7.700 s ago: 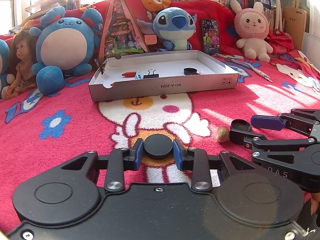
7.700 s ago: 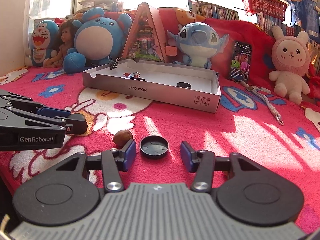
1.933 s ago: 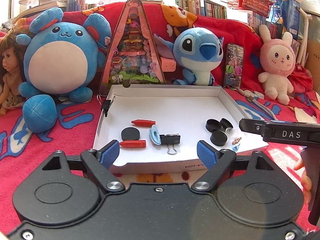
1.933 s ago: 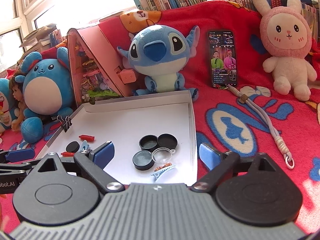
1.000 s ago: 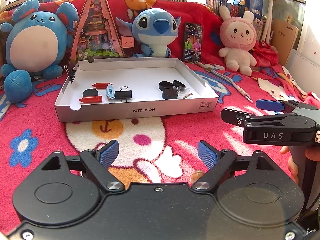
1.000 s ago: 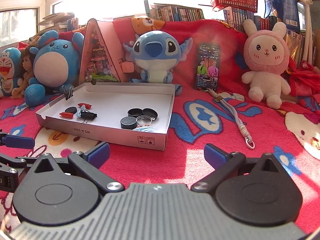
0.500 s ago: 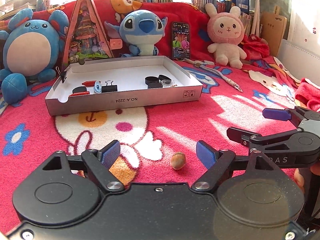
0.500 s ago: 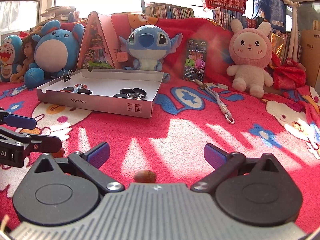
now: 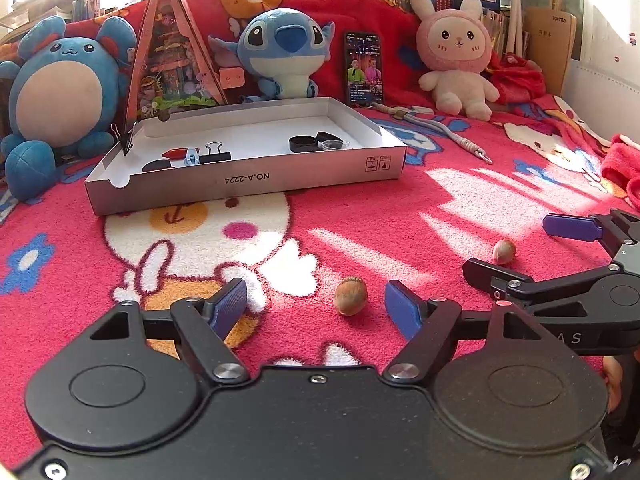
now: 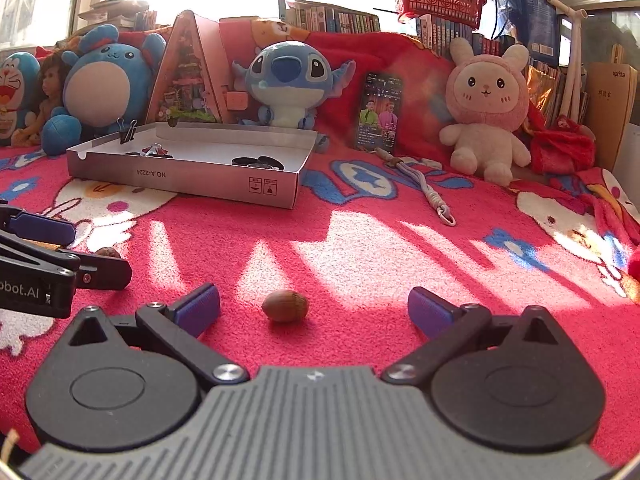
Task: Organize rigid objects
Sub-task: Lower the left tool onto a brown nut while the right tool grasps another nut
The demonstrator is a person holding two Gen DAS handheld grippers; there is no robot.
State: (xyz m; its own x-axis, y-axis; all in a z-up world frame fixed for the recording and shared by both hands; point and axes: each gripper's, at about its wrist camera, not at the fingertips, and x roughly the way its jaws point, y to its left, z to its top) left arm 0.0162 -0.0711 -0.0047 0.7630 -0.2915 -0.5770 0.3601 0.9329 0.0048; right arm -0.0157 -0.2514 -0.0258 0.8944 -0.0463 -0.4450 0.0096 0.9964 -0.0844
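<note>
Both the left gripper (image 9: 314, 306) and the right gripper (image 10: 314, 310) are held wide apart, each framing a nut (image 9: 351, 295) on the near blanket (image 9: 360, 208).

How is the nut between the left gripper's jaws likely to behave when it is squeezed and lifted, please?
The nut looks small, rounded and hard-shelled, so it would probably stay rigid but could slip or pop out of flat pads. On the fuzzy blanket it seems unlikely to roll far. It is likely very light.

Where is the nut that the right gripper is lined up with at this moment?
In the right wrist view the nut lies on the red blanket, between the open fingers of the right gripper and nearer its left one, well short of the white box.
</note>
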